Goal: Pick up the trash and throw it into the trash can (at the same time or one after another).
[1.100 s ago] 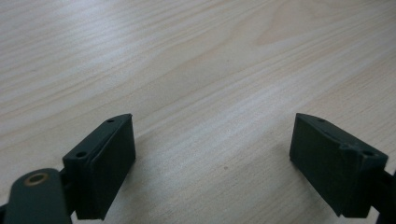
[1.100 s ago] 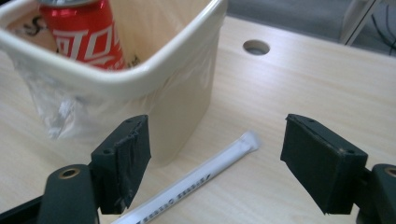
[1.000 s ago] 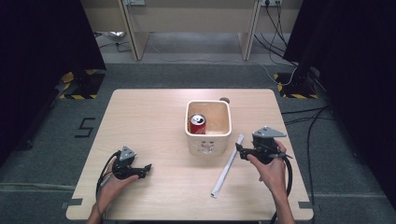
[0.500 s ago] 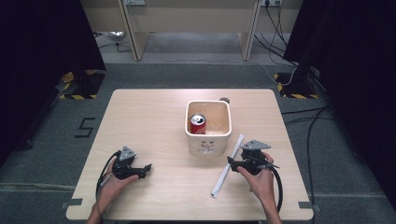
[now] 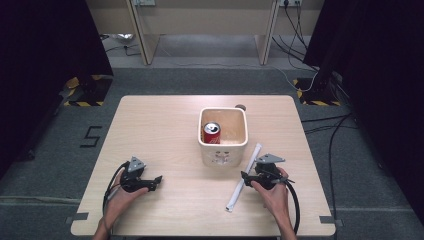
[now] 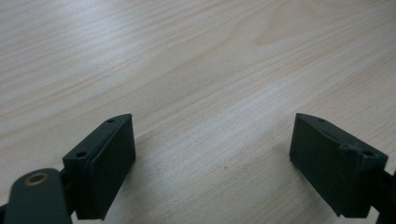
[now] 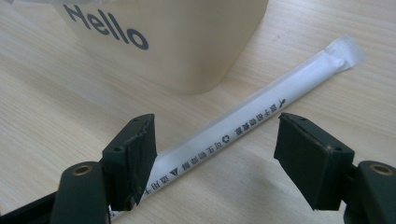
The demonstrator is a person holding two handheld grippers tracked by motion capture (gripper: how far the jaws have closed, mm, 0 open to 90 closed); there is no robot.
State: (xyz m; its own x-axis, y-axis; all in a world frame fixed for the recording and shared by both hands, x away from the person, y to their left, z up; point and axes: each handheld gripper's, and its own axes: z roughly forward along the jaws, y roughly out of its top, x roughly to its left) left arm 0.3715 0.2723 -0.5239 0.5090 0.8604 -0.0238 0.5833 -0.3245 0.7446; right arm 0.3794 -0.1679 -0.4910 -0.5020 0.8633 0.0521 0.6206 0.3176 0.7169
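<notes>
A long white paper-wrapped straw [image 5: 243,176] [image 7: 252,125] lies flat on the wooden table [image 5: 160,130], to the right of a cream square tub [image 5: 223,152] printed "Hello" [image 7: 187,51]. A red soda can [image 5: 211,133] stands inside the tub. My right gripper [image 5: 244,175] [image 7: 215,156] is open, low over the straw's middle, with the straw running between its fingers [image 7: 133,158]. My left gripper [image 5: 159,179] [image 6: 212,161] rests open on bare wood at the front left, nothing between its fingers [image 6: 105,163].
A small dark round object [image 5: 240,106] sits just behind the tub. Cables trail from both grippers toward the table's front edge. Grey floor surrounds the table, with a desk frame and black curtains beyond.
My right gripper has moved down and left from beside the straw's far end to straddle its middle. The left gripper has stayed still.
</notes>
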